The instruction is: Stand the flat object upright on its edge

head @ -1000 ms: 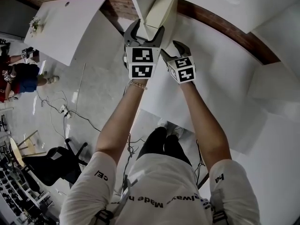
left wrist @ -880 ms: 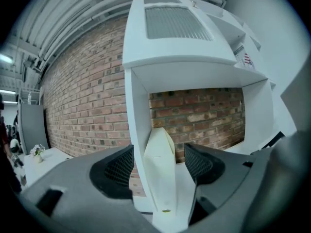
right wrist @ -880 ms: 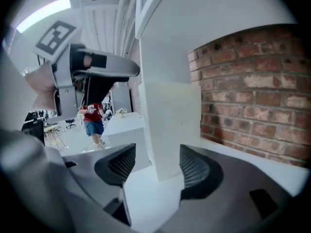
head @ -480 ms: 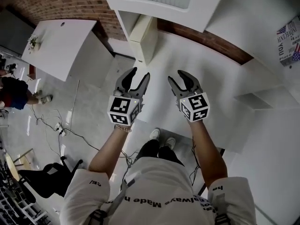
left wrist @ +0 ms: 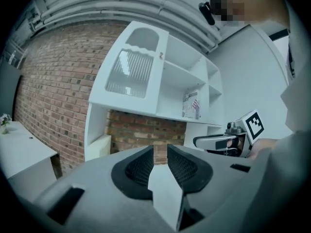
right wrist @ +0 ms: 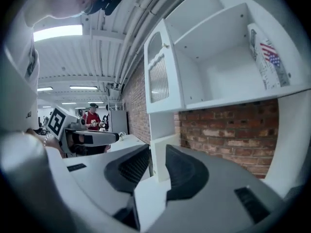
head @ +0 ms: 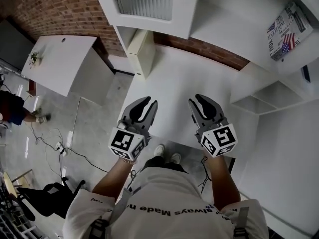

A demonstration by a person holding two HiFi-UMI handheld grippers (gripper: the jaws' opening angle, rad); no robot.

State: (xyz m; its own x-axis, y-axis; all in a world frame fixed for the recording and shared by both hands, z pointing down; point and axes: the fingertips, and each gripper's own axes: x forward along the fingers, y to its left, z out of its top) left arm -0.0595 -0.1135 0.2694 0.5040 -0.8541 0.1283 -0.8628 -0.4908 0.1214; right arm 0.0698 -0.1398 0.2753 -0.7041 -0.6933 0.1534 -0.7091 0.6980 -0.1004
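Both grippers have pulled back over the white table (head: 169,78) — the left gripper (head: 149,101) and right gripper (head: 197,99) are empty, jaws closing to narrow gaps. The flat flag-printed box (head: 286,31) stands upright in the white shelf unit (head: 224,24) at two o'clock — likely finished.

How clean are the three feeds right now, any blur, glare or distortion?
Head view: sharp, evenly lit, white table nearly washed out. Left gripper view: strong fisheye, black corners, foreground soft. Right gripper view: same fisheye, ceiling light blown out, shelf unit clear.
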